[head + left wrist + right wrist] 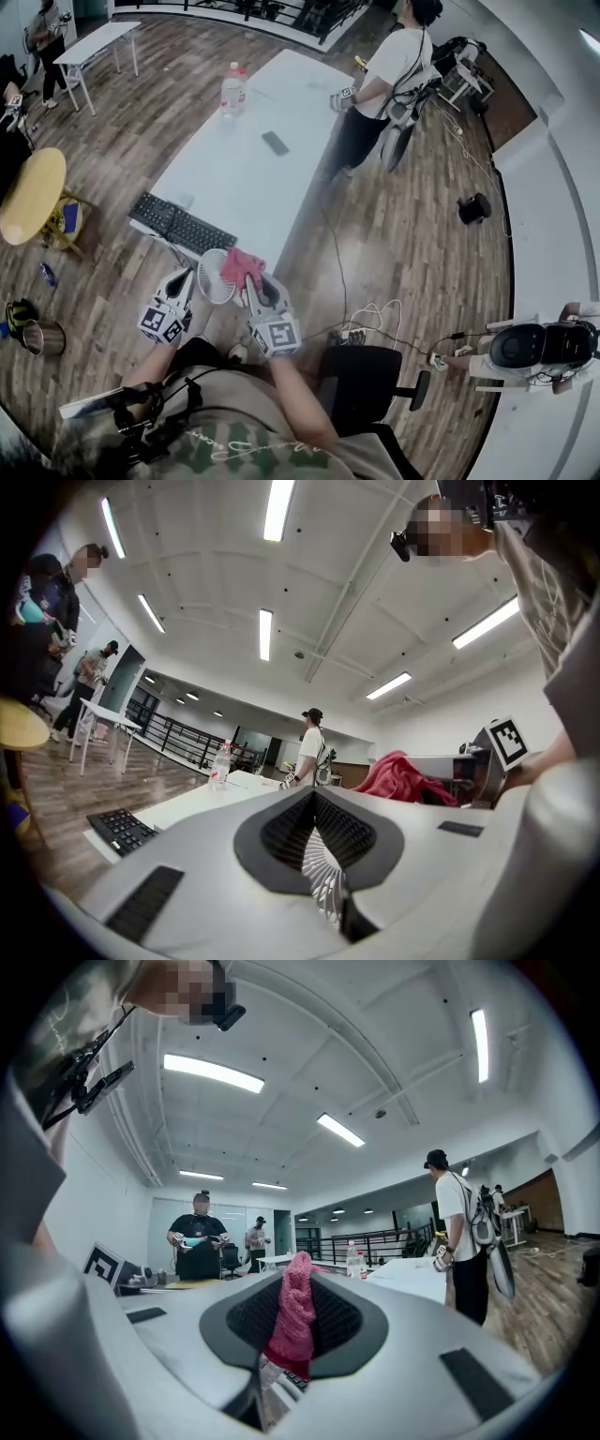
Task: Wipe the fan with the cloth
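A small white fan is held up over the table's near end, in front of the person's body. My left gripper is shut on the fan's left side. In the left gripper view the fan's white ribbed grille is pinched between the closed jaws of the left gripper. My right gripper is shut on a pink-red cloth, which lies against the fan's right edge. In the right gripper view the cloth stands up between the jaws of the right gripper. The cloth also shows in the left gripper view.
A long white table carries a black keyboard, a phone and a bottle. A person stands at its far right side. A black office chair and floor cables lie to my right; a yellow round table is at left.
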A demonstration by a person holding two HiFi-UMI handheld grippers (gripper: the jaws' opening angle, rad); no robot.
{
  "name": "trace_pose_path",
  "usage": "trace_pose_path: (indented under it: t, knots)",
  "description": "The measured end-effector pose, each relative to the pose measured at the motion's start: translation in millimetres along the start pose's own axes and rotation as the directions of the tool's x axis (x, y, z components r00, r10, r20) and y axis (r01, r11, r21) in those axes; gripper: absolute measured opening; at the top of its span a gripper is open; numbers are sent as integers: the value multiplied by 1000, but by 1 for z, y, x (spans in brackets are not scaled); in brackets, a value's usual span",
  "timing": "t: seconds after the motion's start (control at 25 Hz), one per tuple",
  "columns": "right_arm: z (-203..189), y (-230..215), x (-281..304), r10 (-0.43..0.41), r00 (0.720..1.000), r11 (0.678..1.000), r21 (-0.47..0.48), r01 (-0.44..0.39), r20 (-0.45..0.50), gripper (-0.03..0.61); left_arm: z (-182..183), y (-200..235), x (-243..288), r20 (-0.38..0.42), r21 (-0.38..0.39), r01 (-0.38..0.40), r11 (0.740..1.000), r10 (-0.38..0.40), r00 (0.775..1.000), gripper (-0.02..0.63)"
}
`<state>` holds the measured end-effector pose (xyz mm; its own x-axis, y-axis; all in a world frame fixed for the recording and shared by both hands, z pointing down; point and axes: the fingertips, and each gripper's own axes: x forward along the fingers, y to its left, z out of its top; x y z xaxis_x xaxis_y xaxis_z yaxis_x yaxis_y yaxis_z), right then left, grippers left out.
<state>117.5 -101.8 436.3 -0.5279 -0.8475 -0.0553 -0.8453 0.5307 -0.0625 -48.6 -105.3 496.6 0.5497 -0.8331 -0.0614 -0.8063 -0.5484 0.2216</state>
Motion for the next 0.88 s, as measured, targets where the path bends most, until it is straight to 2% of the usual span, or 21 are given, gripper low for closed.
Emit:
trace_pose_path:
  t: [0.2, 0.32, 0.6, 0.72, 0.88]
  knots:
    - [-6, -6, 1, -66, 994, 997, -45, 63, -86, 86, -1, 4, 4, -19, -38, 54, 998, -55, 998, 3]
    - [-18, -4, 6, -66, 985, 998, -5, 66, -157, 89, 1, 7, 8, -20, -59, 88, 994, -89, 996, 3]
    - [-27, -13, 14, -102, 977, 990, 73, 117, -188, 97, 6, 5, 17, -10, -85, 138, 987, -140, 990, 3]
    - [-26, -16, 19, -83, 979, 991, 89, 101, -185, 97, 7, 8, 12, -12, -84, 134, 987, -136, 991, 3]
    - [-30, -12, 41, -10, 984, 994, 101, 28, -179, 97, 4, 24, 9, -21, -86, 92, 992, -94, 995, 3]
